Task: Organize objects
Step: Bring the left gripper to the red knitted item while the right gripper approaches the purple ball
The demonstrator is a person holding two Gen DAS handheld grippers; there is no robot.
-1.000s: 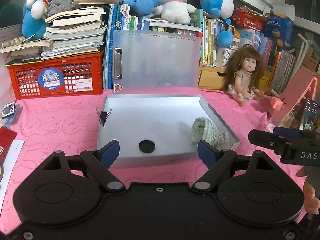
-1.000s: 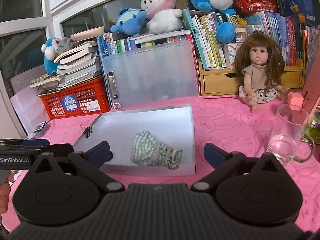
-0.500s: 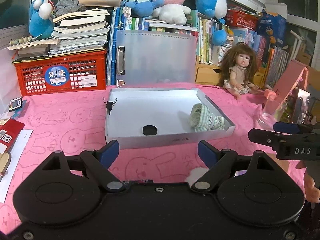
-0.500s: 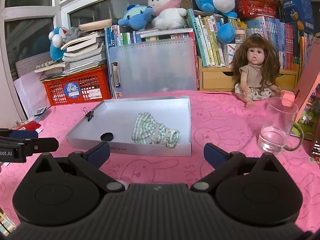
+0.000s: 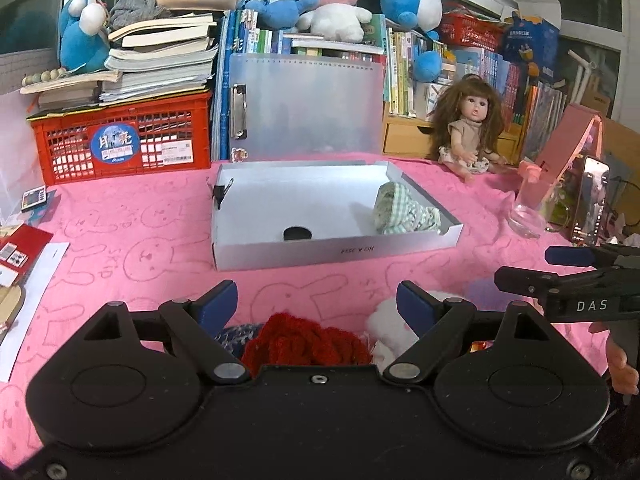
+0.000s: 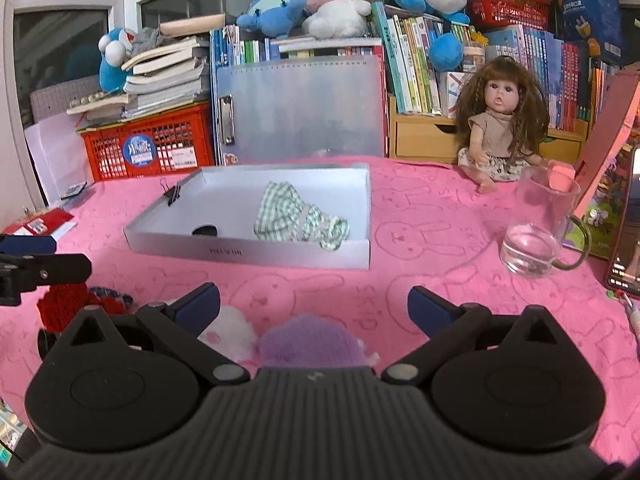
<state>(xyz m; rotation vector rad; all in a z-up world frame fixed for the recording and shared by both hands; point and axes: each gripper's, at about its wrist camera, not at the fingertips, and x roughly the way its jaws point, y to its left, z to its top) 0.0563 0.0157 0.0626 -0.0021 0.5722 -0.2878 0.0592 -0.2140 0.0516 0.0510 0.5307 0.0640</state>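
Observation:
A shallow white box [image 5: 256, 252] [image 6: 168, 240] sits mid-table holding green checked doll clothes [image 5: 404, 210] [image 6: 298, 220] and a black round piece [image 5: 297, 233] [image 6: 205, 231]. My left gripper [image 5: 316, 304] is open and empty, just above a red knitted item [image 5: 304, 344] [image 6: 66, 304]. My right gripper [image 6: 314, 304] is open and empty, above a purple knitted item [image 6: 310, 340] and a white fluffy item [image 6: 230, 330] [image 5: 384, 320]. The right gripper also shows from the side in the left wrist view [image 5: 568, 268].
A doll [image 5: 472, 128] [image 6: 500, 124] sits at the back right. A glass mug [image 6: 540, 224] [image 5: 528, 212] and a phone [image 5: 590, 200] stand on the right. A red crate [image 5: 120, 148] of books, a clear clipboard [image 5: 304, 108] and plush toys line the back. Papers [image 5: 28, 264] lie at the left.
Both grippers have pulled back from the box toward the near table edge. The red, white and purple items have come into view beneath them.

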